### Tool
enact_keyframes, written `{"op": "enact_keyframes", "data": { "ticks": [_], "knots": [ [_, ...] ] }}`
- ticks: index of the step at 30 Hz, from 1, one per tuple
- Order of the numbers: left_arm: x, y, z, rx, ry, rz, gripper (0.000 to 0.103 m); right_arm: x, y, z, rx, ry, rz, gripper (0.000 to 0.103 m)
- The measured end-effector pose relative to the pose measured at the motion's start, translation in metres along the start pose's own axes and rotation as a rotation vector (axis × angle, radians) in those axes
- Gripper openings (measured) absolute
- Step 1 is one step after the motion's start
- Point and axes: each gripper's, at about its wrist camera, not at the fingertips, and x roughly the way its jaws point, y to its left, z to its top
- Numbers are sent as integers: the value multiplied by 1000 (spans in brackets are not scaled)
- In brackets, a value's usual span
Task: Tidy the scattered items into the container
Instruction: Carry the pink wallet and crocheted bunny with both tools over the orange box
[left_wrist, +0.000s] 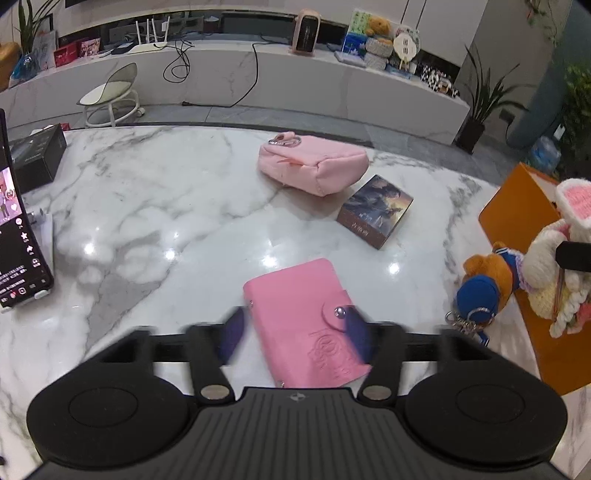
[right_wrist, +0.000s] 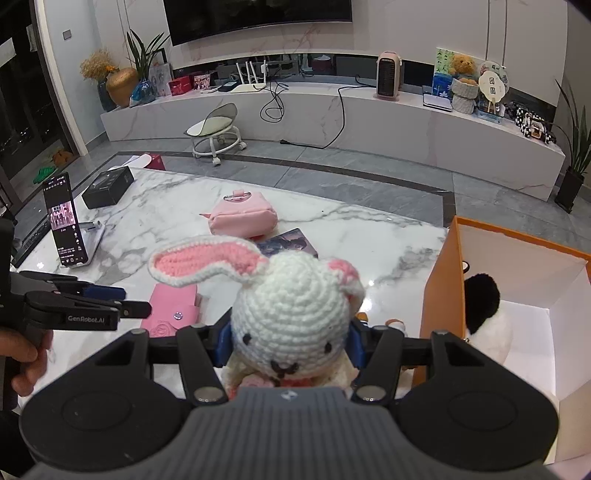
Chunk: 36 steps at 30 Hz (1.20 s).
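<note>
My right gripper (right_wrist: 290, 345) is shut on a white crocheted rabbit (right_wrist: 295, 314) and holds it above the table, left of the orange box (right_wrist: 441, 280). The rabbit also shows in the left wrist view (left_wrist: 554, 258) beside the box (left_wrist: 517, 218). My left gripper (left_wrist: 295, 332) is open, its blurred fingers on either side of a pink card wallet (left_wrist: 306, 317) lying on the marble table (left_wrist: 166, 206). A pink pouch (left_wrist: 314, 164), a picture card box (left_wrist: 375, 210) and a bear keychain (left_wrist: 484, 284) lie on the table. A black-and-white plush (right_wrist: 484, 317) sits in the box.
A phone on a stand (left_wrist: 18, 240) and a black box (left_wrist: 37, 157) stand at the table's left. Beyond the far edge is floor with a small stool (left_wrist: 110, 96) and a long marble cabinet.
</note>
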Motion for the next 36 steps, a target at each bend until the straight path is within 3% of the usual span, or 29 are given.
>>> {"op": "enact_keyframes", "data": {
  "ticks": [9, 16, 20, 36],
  "knots": [
    [36, -31, -7, 15, 87, 92, 88, 4, 5, 1, -4, -4, 12, 60],
    [51, -44, -11, 40, 80, 181, 98, 4, 1, 0, -4, -3, 10, 60],
    [59, -40, -14, 20, 128, 182, 99, 4, 1, 0, -4, -3, 8, 60],
    [48, -33, -16, 23, 112, 157, 94, 5, 2, 2, -7, -3, 8, 60]
  ]
}}
